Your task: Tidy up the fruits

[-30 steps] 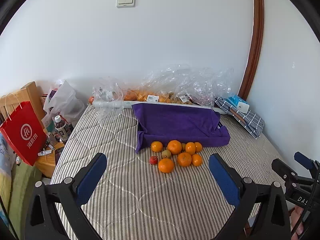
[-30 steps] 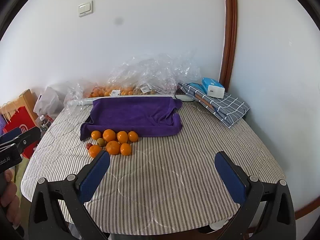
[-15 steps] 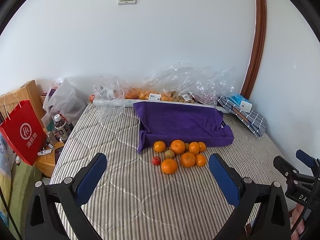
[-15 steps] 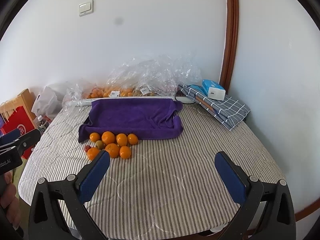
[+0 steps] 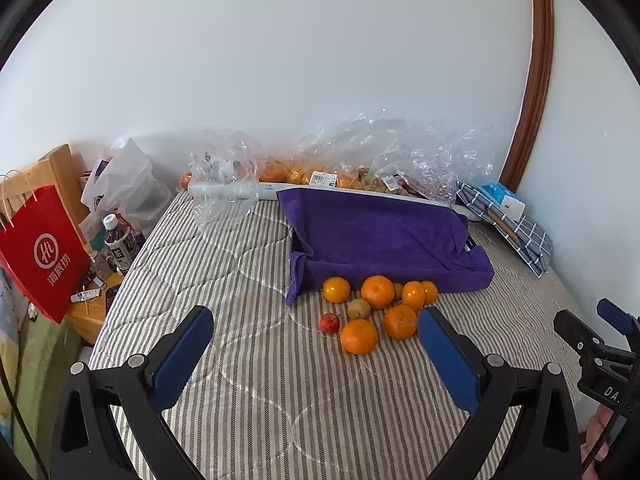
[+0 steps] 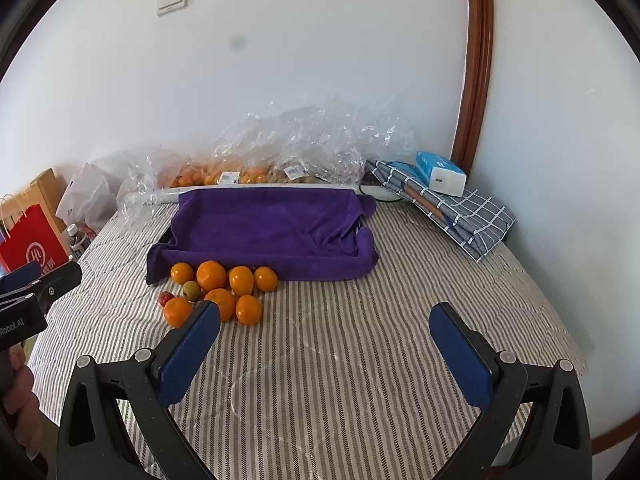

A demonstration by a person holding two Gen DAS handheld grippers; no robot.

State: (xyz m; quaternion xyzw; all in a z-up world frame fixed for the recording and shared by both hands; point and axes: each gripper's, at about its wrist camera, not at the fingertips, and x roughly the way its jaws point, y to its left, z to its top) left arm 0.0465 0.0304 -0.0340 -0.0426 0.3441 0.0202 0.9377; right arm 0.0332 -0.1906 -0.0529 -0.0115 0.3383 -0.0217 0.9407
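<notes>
Both grippers hover wide open and hold nothing above a striped quilted bed point(image 5: 248, 360). Ahead of the left gripper point(image 5: 316, 354), just beyond its fingertips and toward its right finger, a cluster of oranges point(image 5: 378, 292) lies on the bed with a small red fruit point(image 5: 329, 322) and a greenish-brown fruit point(image 5: 358, 308) among them. Directly behind the cluster sits a tray draped in a purple towel point(image 5: 380, 236), its front edge touching the rear oranges. From the right gripper point(image 6: 326, 334), the same fruit lies ahead of its left finger, which overlaps one orange in view. Clear plastic bags point(image 6: 304, 148) of fruit line the wall beyond the tray
</notes>
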